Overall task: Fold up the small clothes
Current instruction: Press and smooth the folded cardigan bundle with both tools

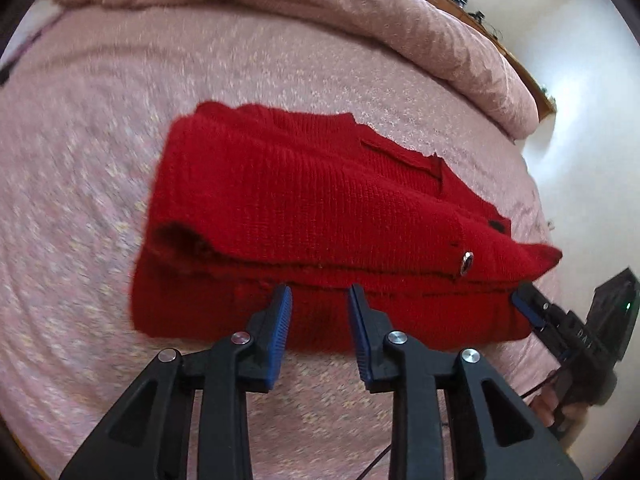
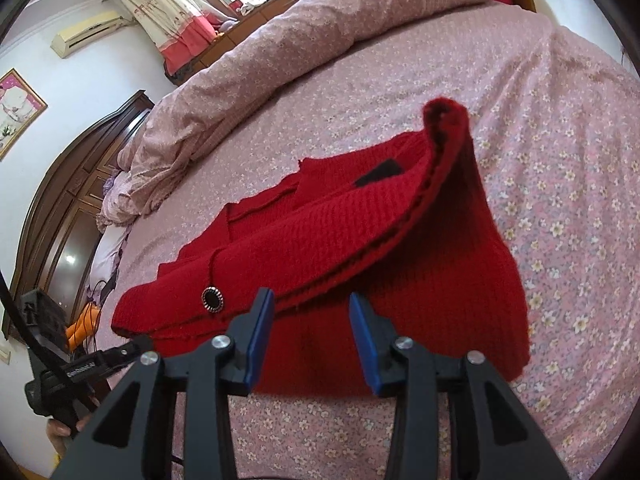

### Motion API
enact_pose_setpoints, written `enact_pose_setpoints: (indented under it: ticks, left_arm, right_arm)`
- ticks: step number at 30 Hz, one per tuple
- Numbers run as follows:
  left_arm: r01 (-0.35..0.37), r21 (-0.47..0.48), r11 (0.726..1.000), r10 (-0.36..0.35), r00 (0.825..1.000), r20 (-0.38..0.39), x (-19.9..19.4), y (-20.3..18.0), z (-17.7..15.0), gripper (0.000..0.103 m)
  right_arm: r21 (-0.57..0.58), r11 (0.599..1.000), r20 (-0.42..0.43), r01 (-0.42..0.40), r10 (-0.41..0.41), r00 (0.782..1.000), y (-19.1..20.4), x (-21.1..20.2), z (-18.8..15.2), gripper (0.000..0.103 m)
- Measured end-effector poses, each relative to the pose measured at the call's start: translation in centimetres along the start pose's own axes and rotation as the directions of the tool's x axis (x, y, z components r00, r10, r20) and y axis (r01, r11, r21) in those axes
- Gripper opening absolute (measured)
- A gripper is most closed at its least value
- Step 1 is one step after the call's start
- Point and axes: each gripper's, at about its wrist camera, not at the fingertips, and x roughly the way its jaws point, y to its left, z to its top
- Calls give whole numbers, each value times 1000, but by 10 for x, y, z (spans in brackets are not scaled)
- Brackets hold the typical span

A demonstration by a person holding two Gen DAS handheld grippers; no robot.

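A red knit cardigan (image 1: 304, 208) with black round buttons lies partly folded on the pink flowered bed sheet (image 1: 80, 152). It also shows in the right wrist view (image 2: 360, 248), its upper layer bulging up at the far right. My left gripper (image 1: 320, 296) is open, its blue pads at the cardigan's near edge, holding nothing. My right gripper (image 2: 311, 304) is open at the near edge, just right of a button (image 2: 212, 299). The other gripper shows at the cardigan's corner in each view: the right gripper (image 1: 532, 308) and the left gripper (image 2: 136, 346); whether those tips touch the cloth is unclear.
A rumpled pink duvet (image 2: 320, 32) lies along the far side of the bed. A dark wooden wardrobe (image 2: 72, 208) and curtains (image 2: 168, 12) stand beyond the bed's left side. A white wall (image 1: 580, 80) is at the right.
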Motion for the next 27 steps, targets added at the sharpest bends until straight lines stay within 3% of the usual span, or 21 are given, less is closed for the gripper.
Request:
enact_pose_setpoints:
  ticks: [12,27]
  left_arm:
    - [111,-74,991,-107,993,59,10,8,24,22]
    - [-58,87,995,50,995,92,29,-19,98,22]
  right_arm:
    - [48,997,-1,-64,64,998,-4,21,14,41]
    - [26,999,21,24,-24,999,-6,55,73,41]
